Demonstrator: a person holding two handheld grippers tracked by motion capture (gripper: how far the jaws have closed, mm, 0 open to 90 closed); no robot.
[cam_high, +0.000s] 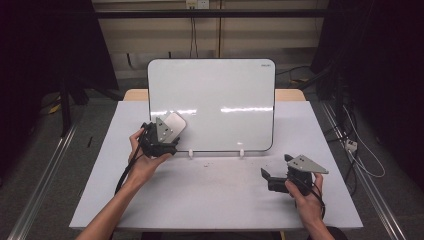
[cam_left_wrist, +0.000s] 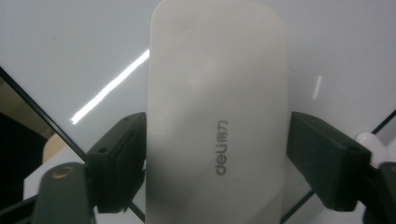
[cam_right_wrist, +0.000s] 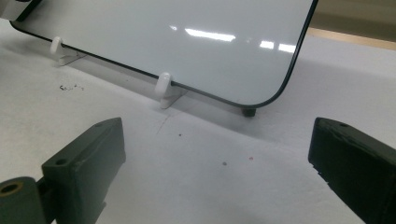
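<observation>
A white board (cam_high: 215, 100) with a dark rim stands tilted on two white clips at the back of the table. My left gripper (cam_high: 167, 134) is shut on a white eraser (cam_high: 174, 122), which it holds against the board's lower left area. In the left gripper view the eraser (cam_left_wrist: 217, 116) fills the gap between both jaws and carries grey "deli" lettering. My right gripper (cam_high: 270, 179) rests low over the table near the front right, open, nothing between its jaws. In the right gripper view the board's lower corner (cam_right_wrist: 261, 93) lies ahead, past the open right gripper (cam_right_wrist: 217, 168).
The white table (cam_high: 215, 200) has small dark specks (cam_right_wrist: 70, 87) in front of the board. White clips (cam_right_wrist: 164, 88) hold the board's bottom edge. Cables hang off the right side (cam_high: 357, 150), and dark stands flank the table.
</observation>
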